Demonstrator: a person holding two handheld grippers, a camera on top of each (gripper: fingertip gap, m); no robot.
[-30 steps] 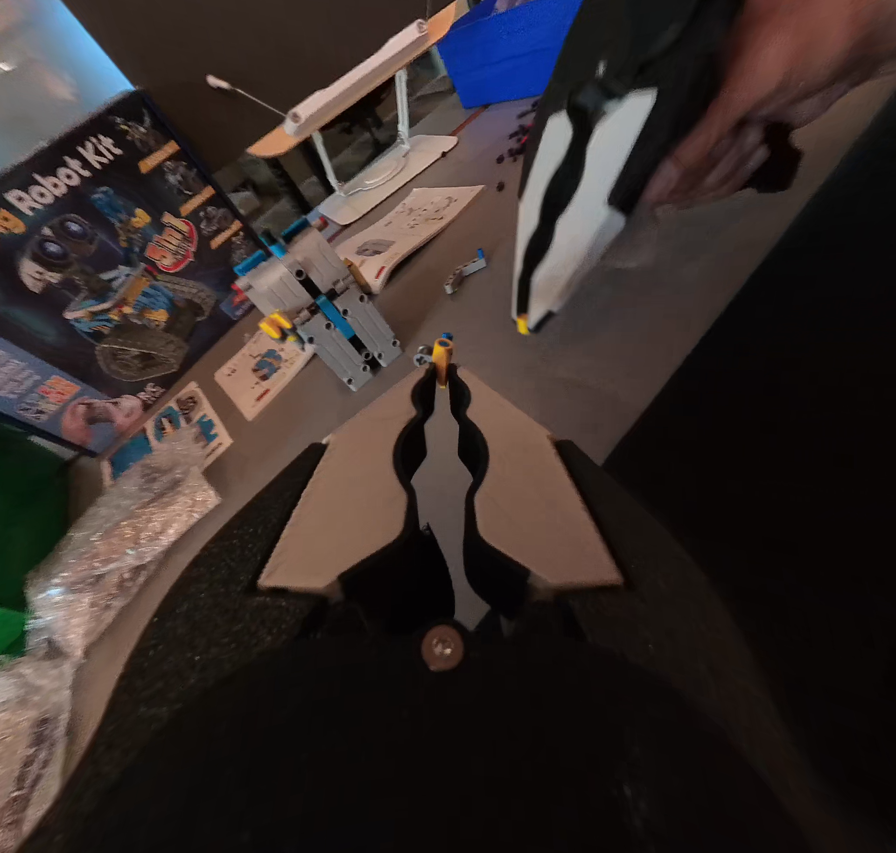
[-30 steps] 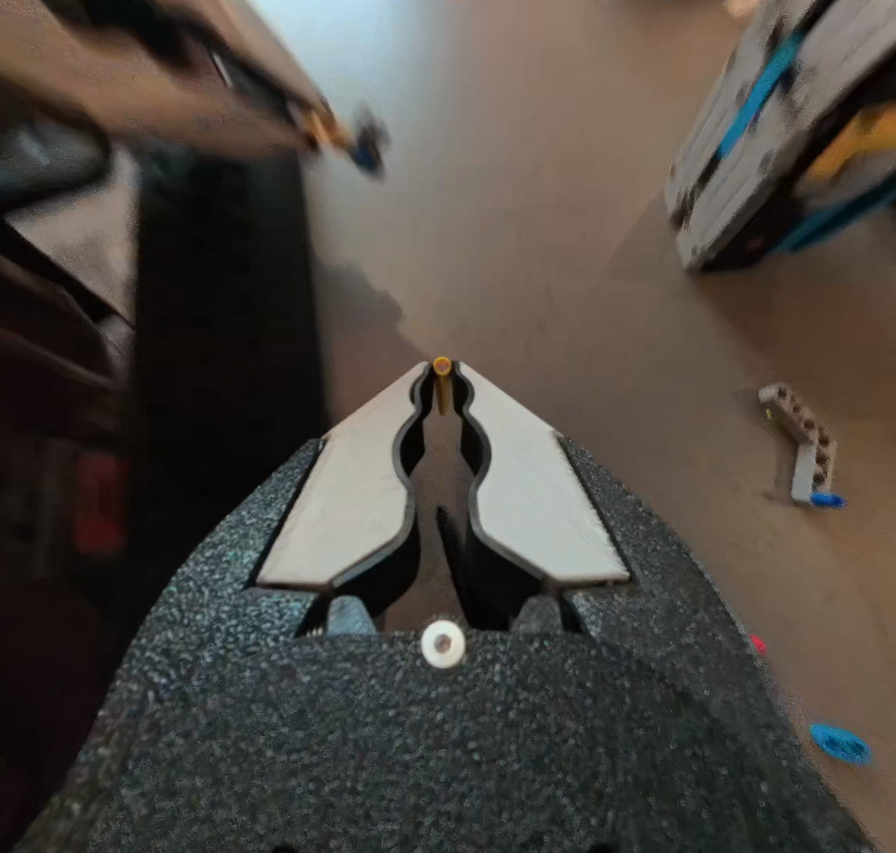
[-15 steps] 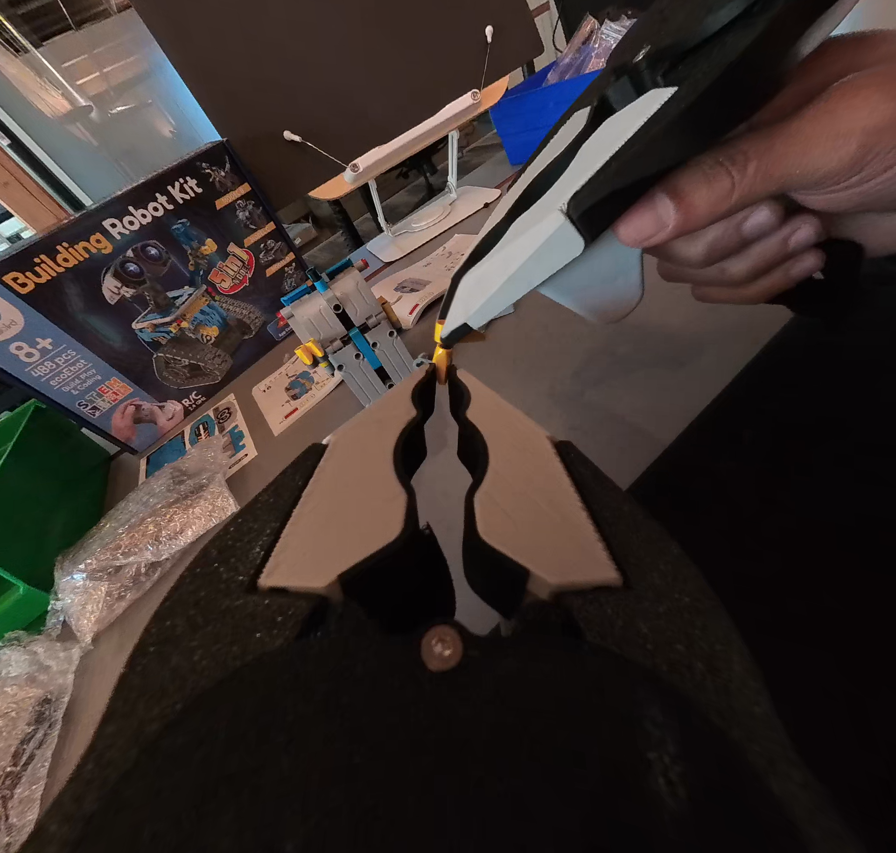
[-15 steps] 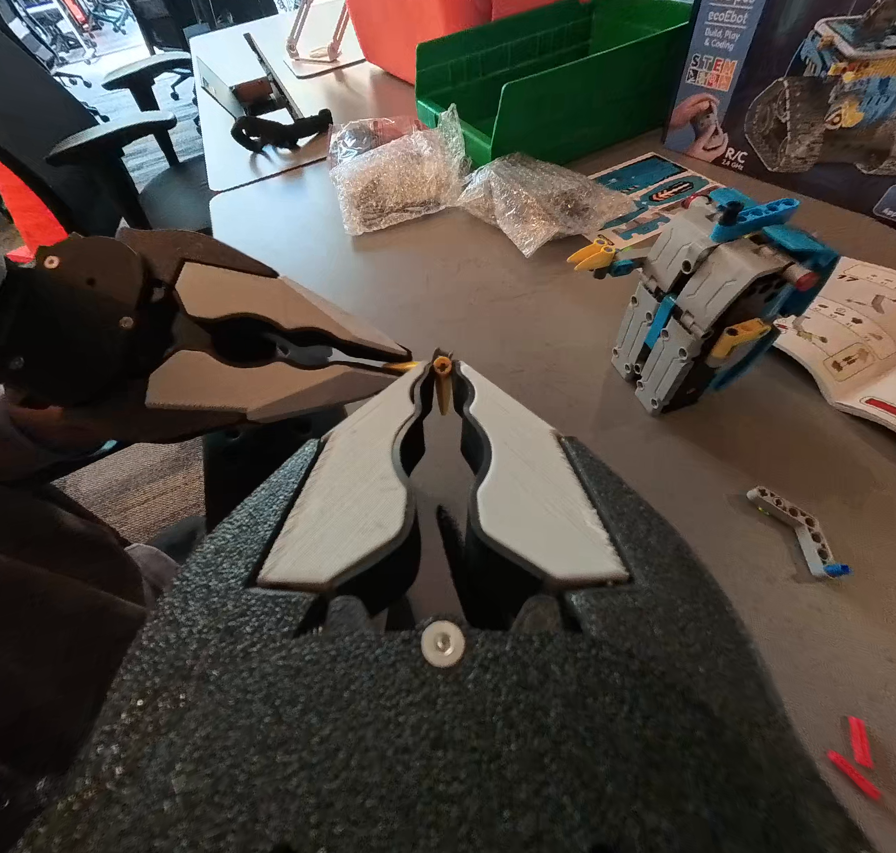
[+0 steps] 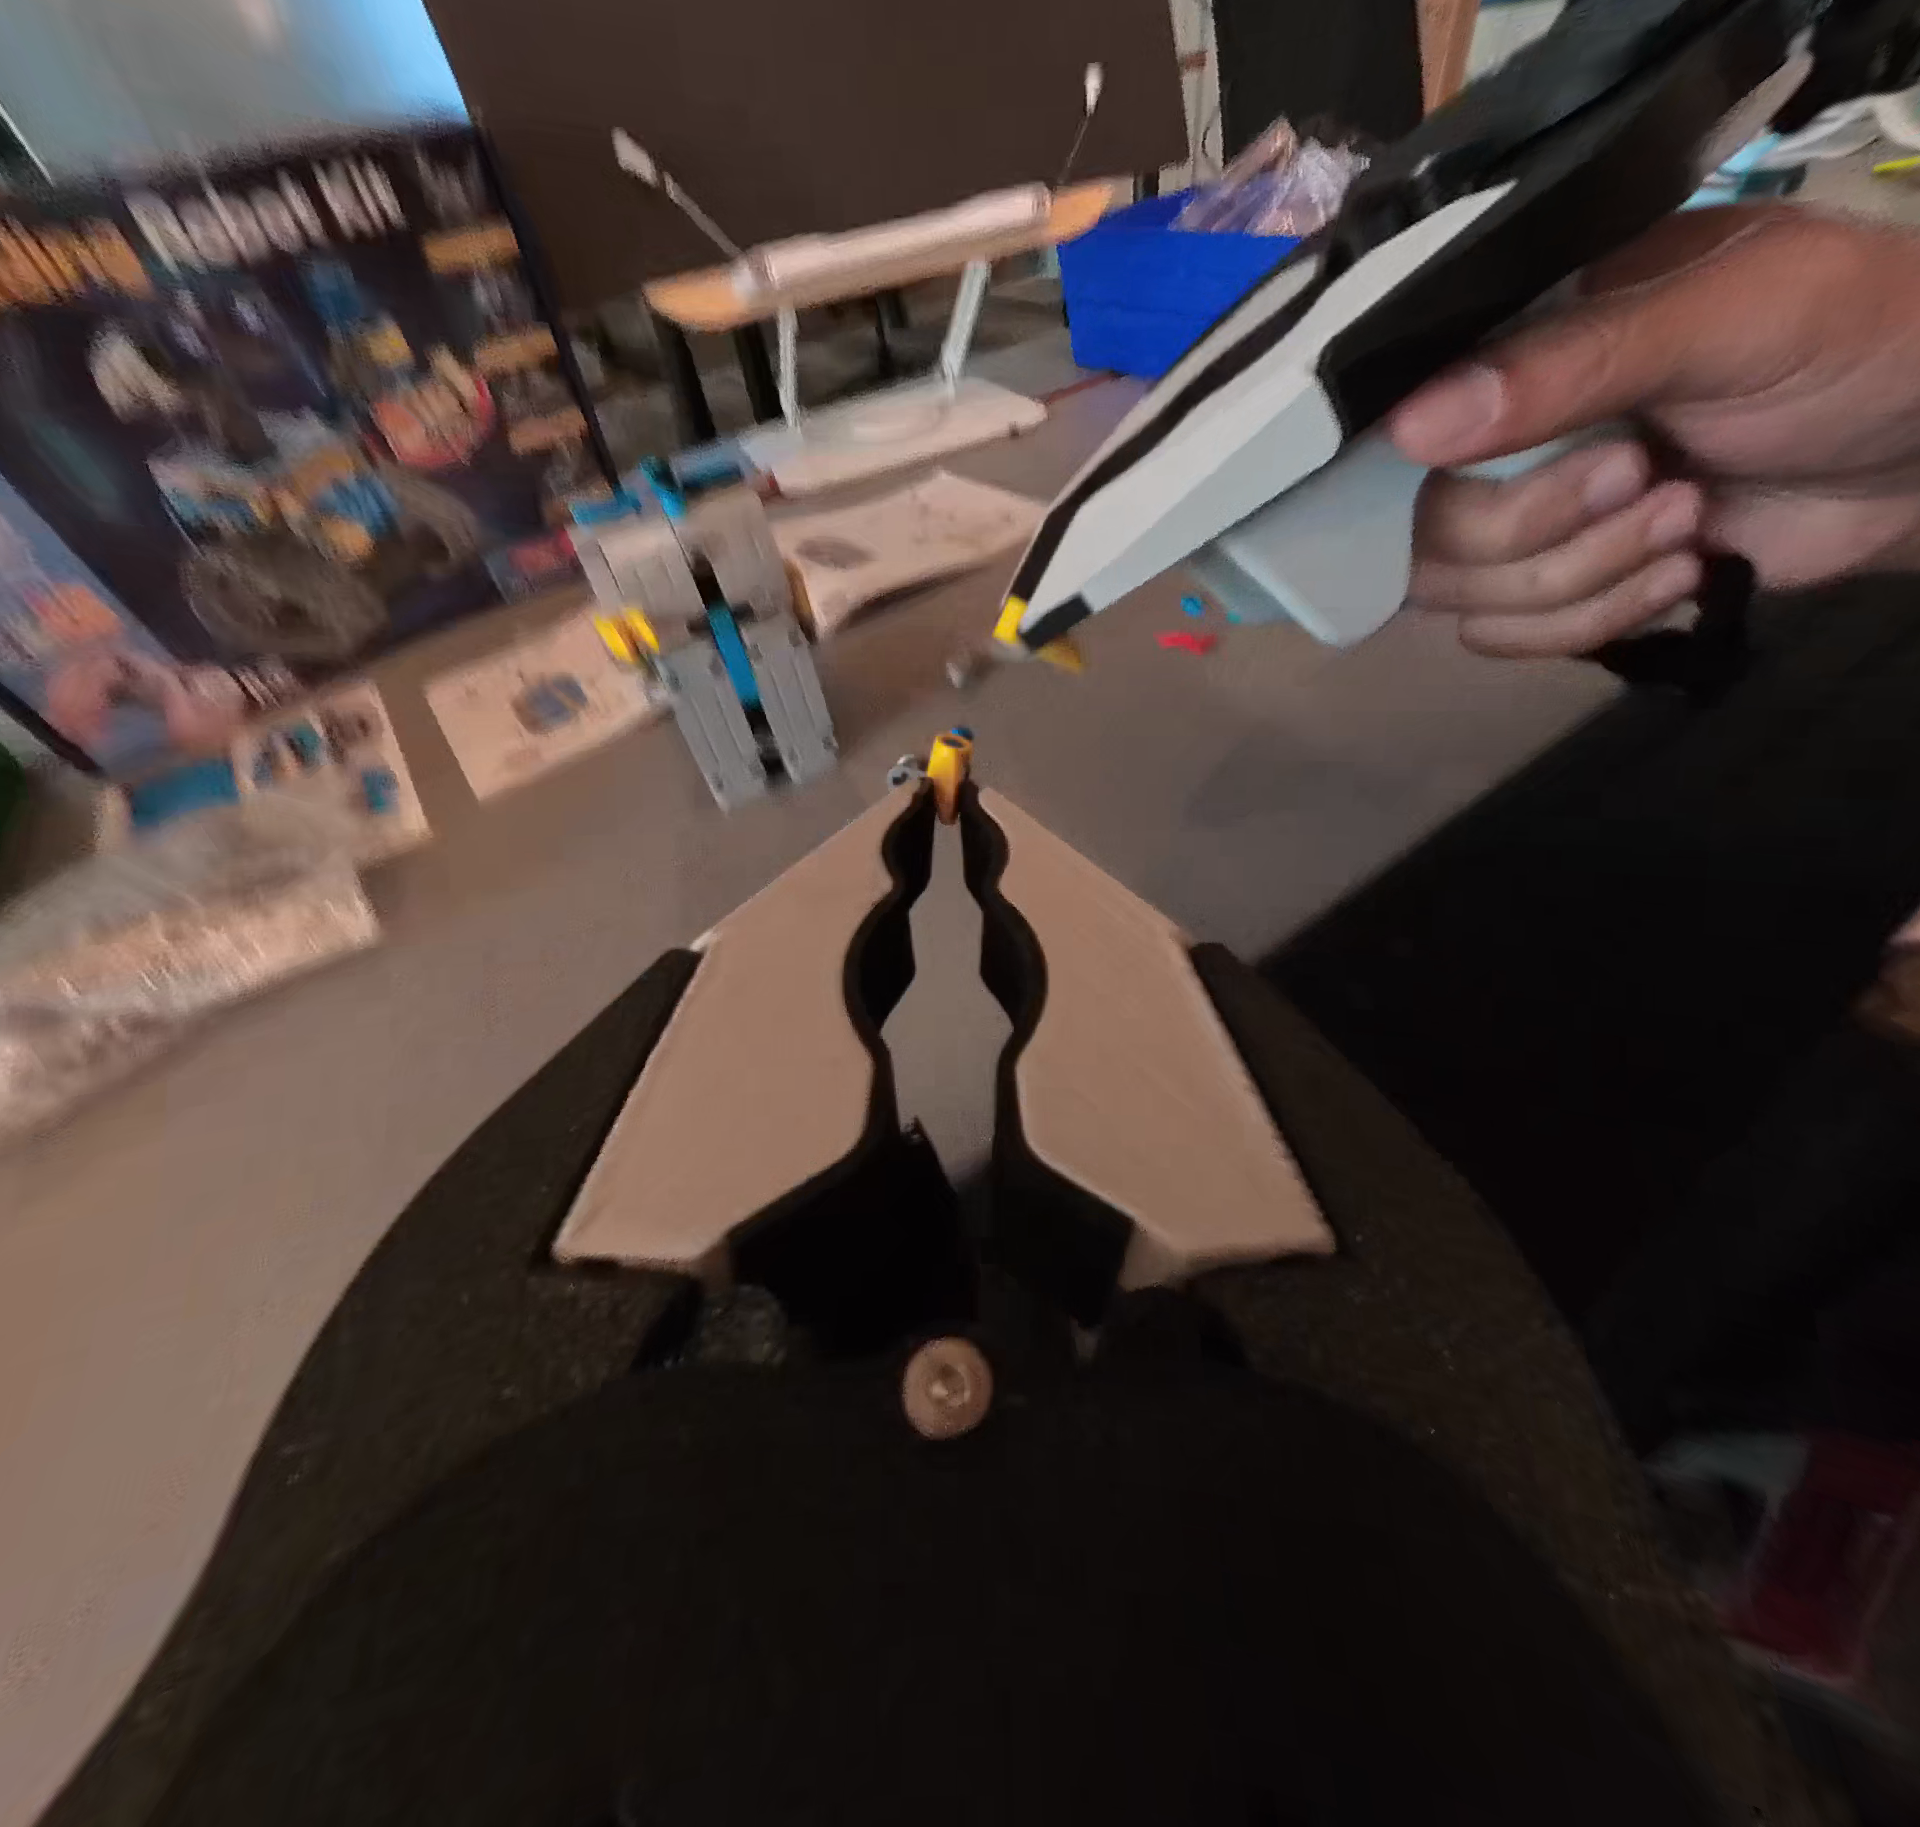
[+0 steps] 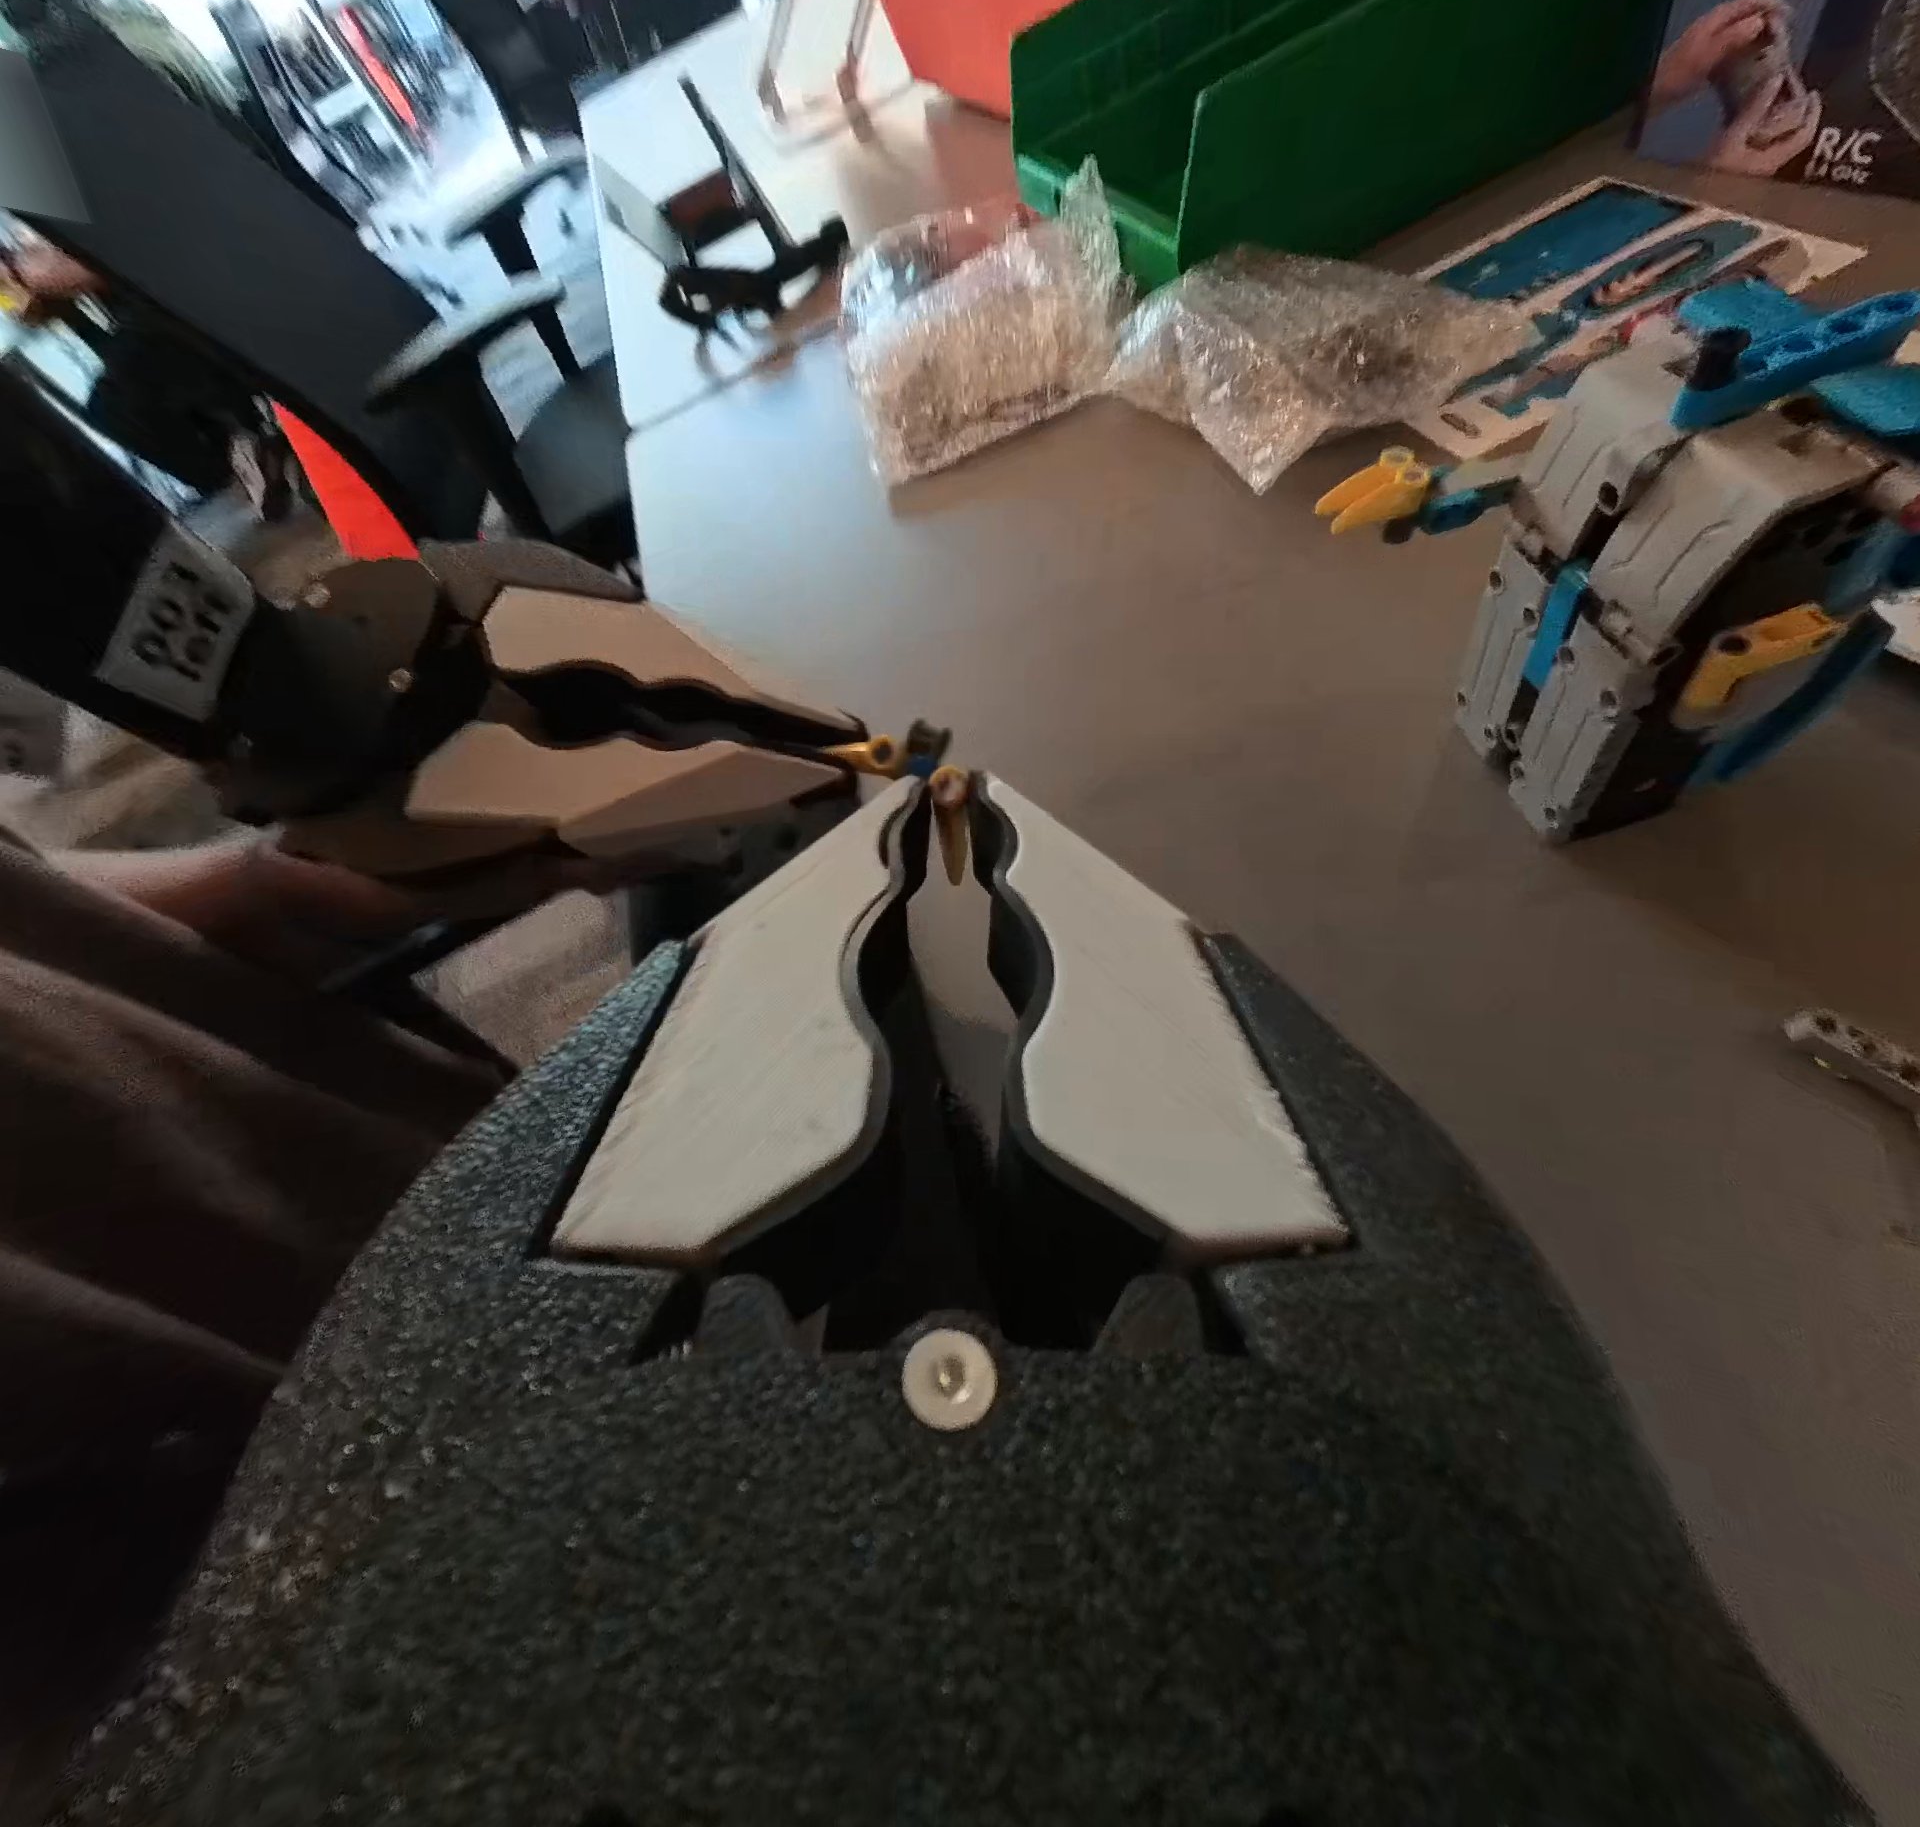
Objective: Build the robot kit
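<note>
A small yellow connector (image 5: 948, 761) with a blue end sits pinched in the tips of the left tool (image 5: 945, 803), its jaws narrowed onto it. The right tool (image 6: 948, 790) likewise clamps a yellow pin (image 6: 951, 832). The two tips are close together above the counter (image 6: 1143, 738); whether they touch is unclear. A grey-and-blue brick model (image 6: 1662, 655) stands well apart, with bagged parts (image 6: 987, 354) and a green bin (image 6: 1299, 115) beyond.

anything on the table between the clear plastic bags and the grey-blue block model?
Mostly bare table between the plastic bags and the block model in the right wrist view; only the model's own yellow prongs jut into the gap.
</note>
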